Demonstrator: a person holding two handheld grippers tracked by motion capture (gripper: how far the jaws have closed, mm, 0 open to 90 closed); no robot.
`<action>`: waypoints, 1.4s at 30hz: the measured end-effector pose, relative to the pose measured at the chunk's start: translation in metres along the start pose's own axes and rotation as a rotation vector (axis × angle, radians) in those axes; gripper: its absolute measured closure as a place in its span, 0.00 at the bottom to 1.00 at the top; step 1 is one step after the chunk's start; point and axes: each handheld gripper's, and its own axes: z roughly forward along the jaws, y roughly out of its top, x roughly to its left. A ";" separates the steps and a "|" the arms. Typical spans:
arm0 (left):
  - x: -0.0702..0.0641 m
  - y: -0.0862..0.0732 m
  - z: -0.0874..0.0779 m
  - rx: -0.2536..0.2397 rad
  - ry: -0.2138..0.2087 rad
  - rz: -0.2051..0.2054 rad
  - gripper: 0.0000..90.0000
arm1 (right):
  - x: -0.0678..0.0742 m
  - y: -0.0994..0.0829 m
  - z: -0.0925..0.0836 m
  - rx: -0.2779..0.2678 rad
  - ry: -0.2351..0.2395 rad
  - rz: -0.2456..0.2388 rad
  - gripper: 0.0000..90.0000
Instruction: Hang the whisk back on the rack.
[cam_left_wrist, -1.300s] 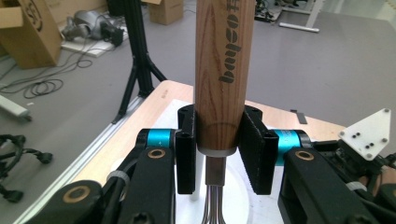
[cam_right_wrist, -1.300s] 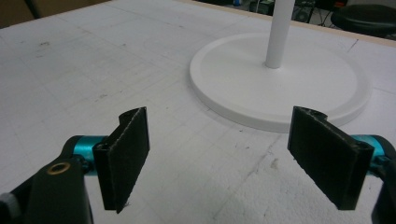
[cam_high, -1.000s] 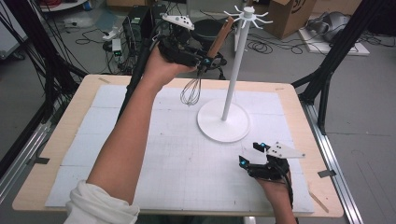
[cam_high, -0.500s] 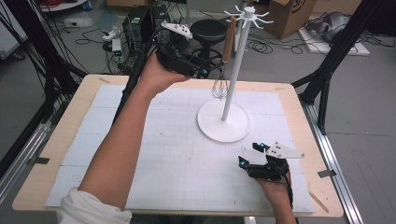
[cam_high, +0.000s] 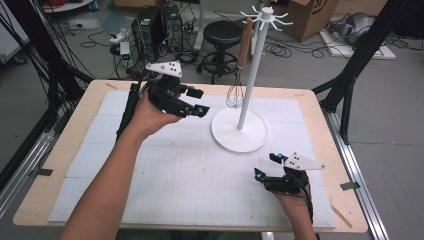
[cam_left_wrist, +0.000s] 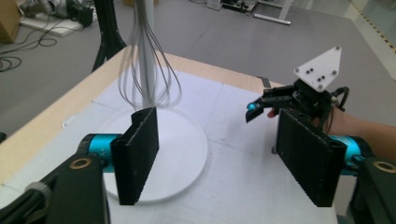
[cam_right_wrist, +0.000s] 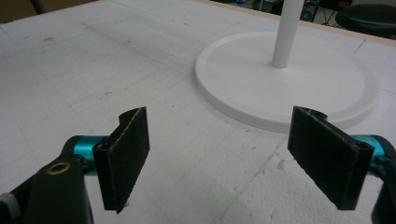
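White foam sheets cover the wooden table (cam_high: 70, 145), and on them stands a white rack (cam_high: 248, 95) with a round base and a crown of hooks at its top. From one of those hooks hangs a whisk (cam_high: 238, 75), wooden handle up and wire head down, just beside the pole and above the base without touching it.

Held above the table's far left part, the left gripper (cam_high: 197, 101) points toward the rack. Its jaws have just been opening and now stand spread, with nothing between them; in the left gripper view the whisk's wires (cam_left_wrist: 148, 70) hang ahead of the left gripper (cam_left_wrist: 219, 154), clear of both pads.

Near the front right edge, the right gripper (cam_high: 264, 167) sits low over the foam, close to the rack's base (cam_right_wrist: 285, 88). In the right gripper view the right gripper (cam_right_wrist: 233, 158) has its jaws set wide apart, with bare foam between the pads and nothing pinched.
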 end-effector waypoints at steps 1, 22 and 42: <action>-0.001 -0.003 -0.001 0.001 0.006 0.001 0.32 | 0.001 0.000 0.000 0.003 0.001 -0.001 0.22; -0.010 -0.066 -0.032 -0.076 0.023 -0.026 0.13 | 0.003 0.000 0.004 0.015 0.006 -0.007 0.22; -0.022 -0.146 -0.047 -0.096 0.119 -0.076 0.06 | 0.003 -0.005 0.008 0.040 0.008 -0.003 0.22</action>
